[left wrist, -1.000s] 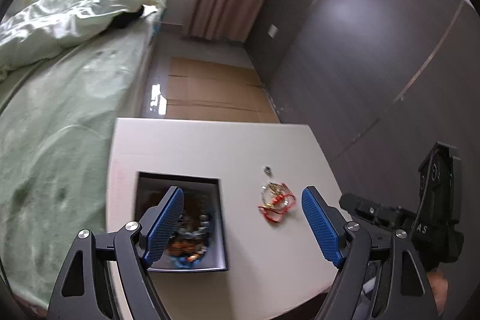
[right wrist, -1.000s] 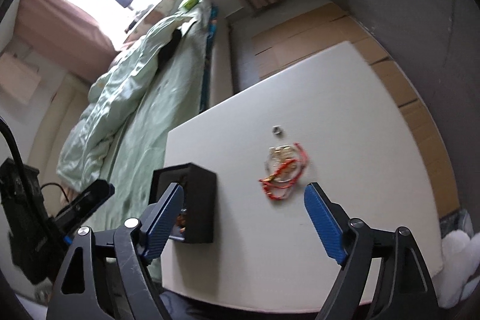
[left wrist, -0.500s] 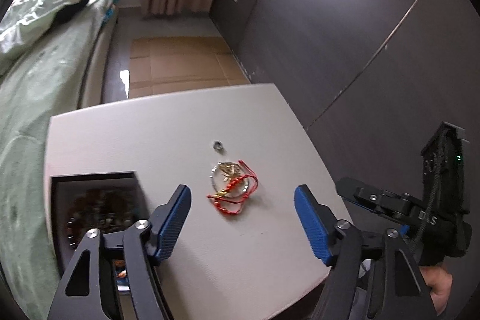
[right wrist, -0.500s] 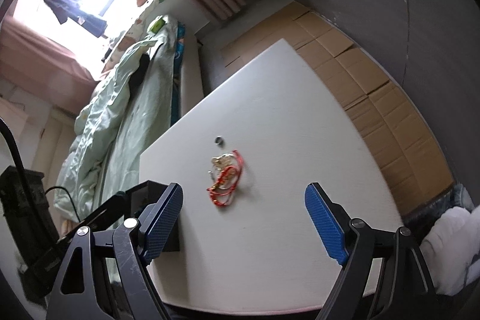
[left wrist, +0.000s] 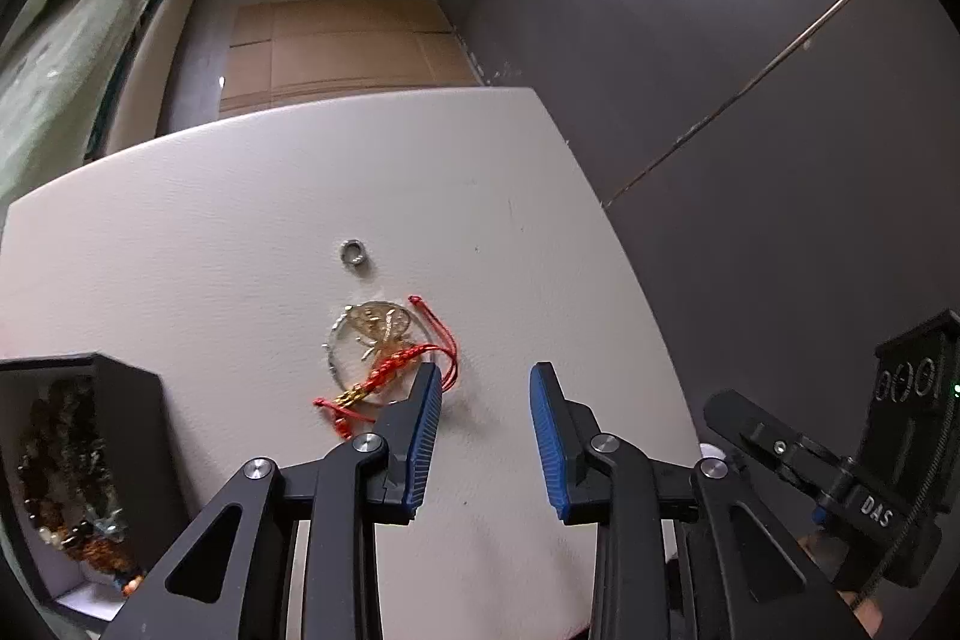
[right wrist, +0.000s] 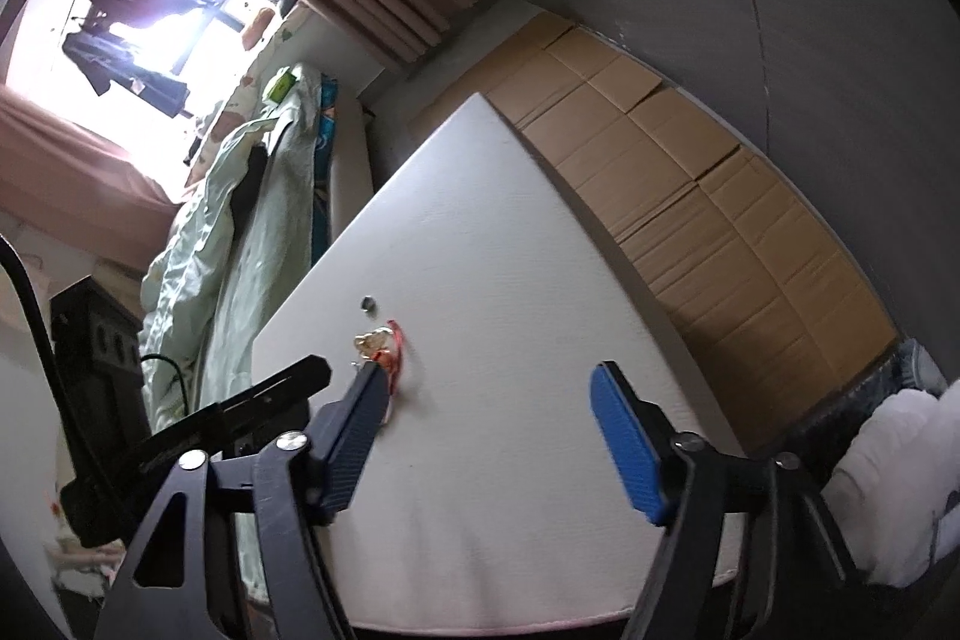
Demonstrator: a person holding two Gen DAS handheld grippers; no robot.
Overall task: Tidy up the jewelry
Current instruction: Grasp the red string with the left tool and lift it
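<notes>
On the white table [left wrist: 240, 196] lies a tangle of a red cord bracelet [left wrist: 390, 367] and a gold-and-silver bracelet [left wrist: 375, 322]. A small silver ring [left wrist: 354, 253] sits just beyond it. My left gripper [left wrist: 486, 376] hovers to the right of the tangle; its jaws are closing, with only bare table between them. At the left edge a black box [left wrist: 90, 472] holds beaded bracelets. In the right wrist view the tangle [right wrist: 387, 346] and the ring [right wrist: 367, 303] sit just past the left finger of my right gripper [right wrist: 486, 382], whose jaws are also closing on nothing.
A bed with pale green bedding [right wrist: 240, 196] runs along the table's left side. Flattened cardboard [right wrist: 720, 196] covers the floor beside a dark wall [left wrist: 720, 70]. The other gripper's black body [left wrist: 870, 460] shows at the right of the left wrist view.
Both grippers have come down and closer to the table. The left one swung right, from over the box to beside the jewelry tangle, and its jaws narrowed. The right jaws narrowed a little.
</notes>
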